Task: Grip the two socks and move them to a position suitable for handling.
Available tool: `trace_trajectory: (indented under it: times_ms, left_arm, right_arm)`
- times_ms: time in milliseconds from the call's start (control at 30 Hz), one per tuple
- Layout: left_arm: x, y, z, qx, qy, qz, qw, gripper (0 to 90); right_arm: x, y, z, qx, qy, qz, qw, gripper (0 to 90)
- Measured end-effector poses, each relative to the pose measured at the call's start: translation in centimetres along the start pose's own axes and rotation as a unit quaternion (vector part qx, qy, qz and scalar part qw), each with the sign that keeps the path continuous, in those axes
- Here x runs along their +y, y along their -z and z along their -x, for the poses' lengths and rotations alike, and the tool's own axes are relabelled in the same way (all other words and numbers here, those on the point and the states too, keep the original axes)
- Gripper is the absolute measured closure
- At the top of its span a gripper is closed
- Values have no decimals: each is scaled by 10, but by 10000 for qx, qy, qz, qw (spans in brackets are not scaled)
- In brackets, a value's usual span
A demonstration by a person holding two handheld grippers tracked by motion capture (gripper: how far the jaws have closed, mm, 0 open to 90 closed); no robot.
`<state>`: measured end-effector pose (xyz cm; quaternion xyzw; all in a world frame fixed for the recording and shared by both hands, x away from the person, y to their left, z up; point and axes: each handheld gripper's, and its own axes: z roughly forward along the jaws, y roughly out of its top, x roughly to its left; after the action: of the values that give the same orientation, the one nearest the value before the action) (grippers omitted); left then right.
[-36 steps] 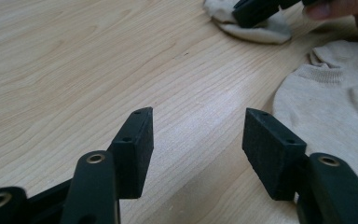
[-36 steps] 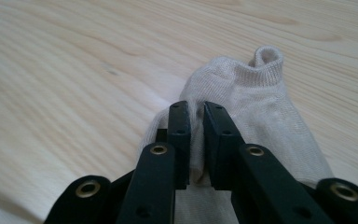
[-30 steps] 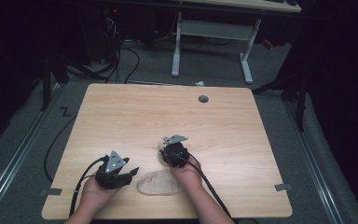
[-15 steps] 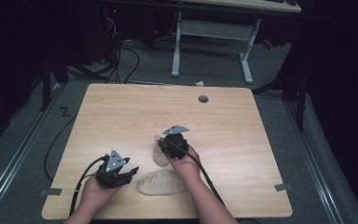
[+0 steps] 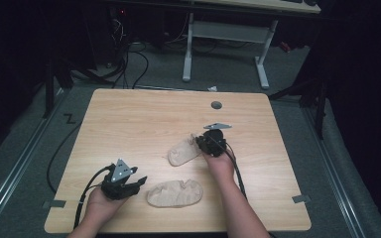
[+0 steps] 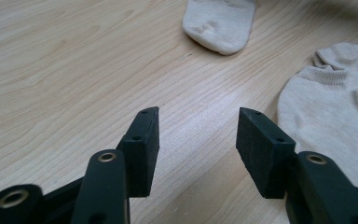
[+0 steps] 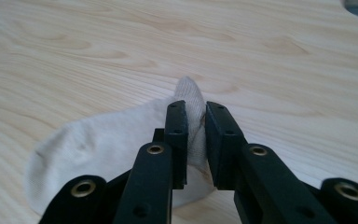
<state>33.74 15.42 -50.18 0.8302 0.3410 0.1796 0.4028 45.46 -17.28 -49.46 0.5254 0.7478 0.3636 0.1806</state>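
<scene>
Pinched tight on a fold of the far sock (image 7: 186,116) — that's the right gripper (image 5: 204,143), though the jaws have just been easing apart a hair with the fabric still pressed between the pads. Dragged that sock away from its twin since a second ago: then sitting right above the near sock (image 5: 174,194), now off toward 1 o'clock from it, well apart, toe end trailing flat on the table (image 5: 144,119). Left gripper (image 5: 135,184) parked near the front edge at about 9 o'clock of the near sock, jaws spread with nothing but bare wood between them, closing in slightly. Looks like a separating step, pretty much done: pair split up and laid out. Probably next up: letting go of the far one and grabbing the near one with the idle left side.
</scene>
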Motion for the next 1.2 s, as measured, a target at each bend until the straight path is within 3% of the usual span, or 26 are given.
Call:
trace_trajectory:
  times_ms: [67, 167, 400, 567, 700, 833, 1033, 1100, 1200]
  left_arm:
    - [0, 0, 0, -2, 7, 1, 10000, 499]
    - [0, -1, -1, -3, 19, 1, 10000, 500]
    - [0, -1, -1, 21, 27, -8, 10000, 520]
    - [0, -2, -3, 42, 81, -26, 10000, 518]
    - [0, -5, -5, 48, 183, -5, 9998, 542]
    - [2, -12, -11, 66, 353, 1, 9994, 594]
    - [4, -25, -14, 22, 494, -64, 9988, 605]
    - [8, -30, -14, 89, 447, -136, 9989, 602]
    - [21, -34, -14, 146, 388, -55, 9991, 610]
  right_arm:
    - [-5, 0, 11, -46, -141, -59, 9999, 796]
    - [-14, -1, 23, -152, -133, -213, 9996, 798]
    - [-25, -6, 27, -124, -182, -390, 9990, 799]
    - [-29, -9, 13, 165, -89, -450, 9988, 796]
    - [-33, -8, -8, 304, 280, -471, 9980, 796]
    - [-38, -5, -21, 447, 428, -478, 9969, 783]
    - [-39, 7, -29, 351, 628, -310, 9969, 671]
    - [-37, 15, -29, 292, 647, -192, 9973, 658]
    - [-32, 26, -28, 262, 686, 33, 9973, 654]
